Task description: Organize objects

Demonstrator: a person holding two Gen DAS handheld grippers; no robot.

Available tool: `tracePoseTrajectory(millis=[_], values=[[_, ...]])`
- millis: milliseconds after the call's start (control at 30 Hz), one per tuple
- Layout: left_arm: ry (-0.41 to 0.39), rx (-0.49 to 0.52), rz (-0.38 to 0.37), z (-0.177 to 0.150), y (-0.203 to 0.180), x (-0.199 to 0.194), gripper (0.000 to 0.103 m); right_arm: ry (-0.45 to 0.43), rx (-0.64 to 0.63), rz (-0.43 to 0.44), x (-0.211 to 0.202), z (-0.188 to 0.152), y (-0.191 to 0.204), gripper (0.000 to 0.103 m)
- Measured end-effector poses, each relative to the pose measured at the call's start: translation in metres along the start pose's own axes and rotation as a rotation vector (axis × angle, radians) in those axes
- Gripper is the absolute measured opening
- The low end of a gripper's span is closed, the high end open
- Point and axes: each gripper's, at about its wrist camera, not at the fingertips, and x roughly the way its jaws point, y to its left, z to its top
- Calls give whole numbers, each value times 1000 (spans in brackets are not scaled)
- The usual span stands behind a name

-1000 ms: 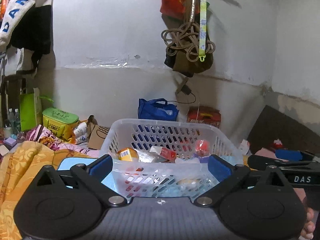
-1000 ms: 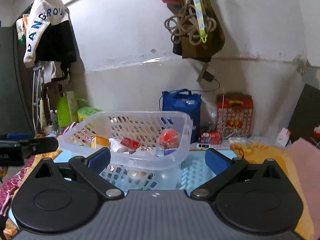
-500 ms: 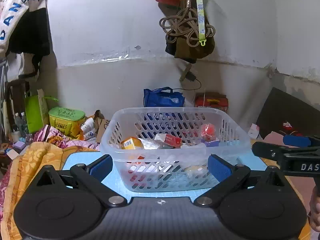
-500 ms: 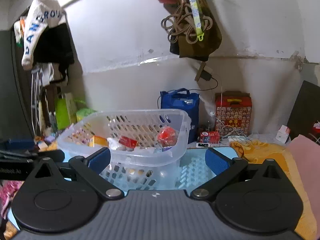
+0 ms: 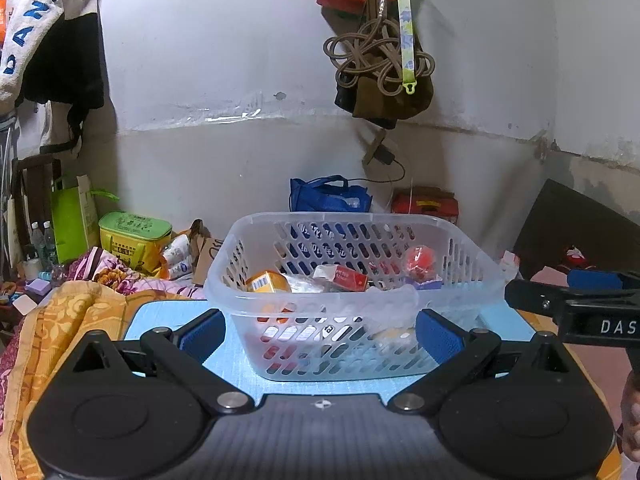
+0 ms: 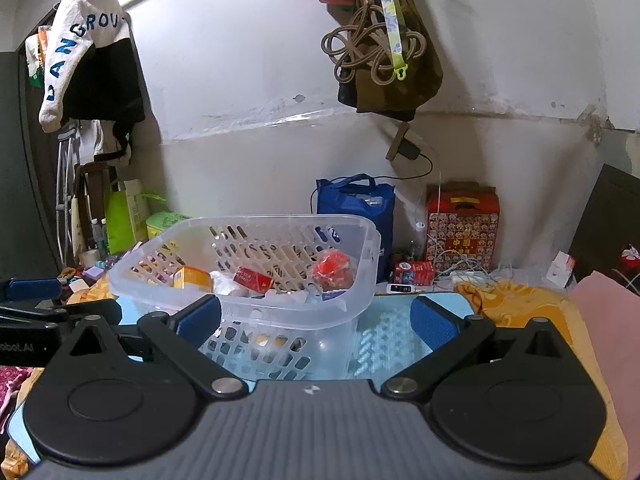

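1. The left gripper (image 5: 319, 330) stood wide open, holding nothing, facing the basket.
2. The right gripper (image 6: 316, 318) was equally spread and empty.
3. The clear perforated basket (image 5: 352, 308) sat on a light-blue mat (image 5: 168, 314), holding an orange box (image 5: 267, 282), a red packet (image 5: 346, 278) and a red ball (image 5: 419, 258).

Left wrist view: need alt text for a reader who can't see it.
A clear perforated plastic basket sits on a light blue mat, holding an orange box, a red packet and a red ball. The open left gripper frames it, empty. The right gripper enters from the right edge.
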Motion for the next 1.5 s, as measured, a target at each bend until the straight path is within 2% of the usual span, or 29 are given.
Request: tracePoseTrajectory(millis=[300,1500], values=[[2,4,-14,-3,-6,-1,102,0,9,3,-2,-1,-1,103],[16,-1,9,-5,-5,4,102,35,-27,-14,3,-5,2,103]])
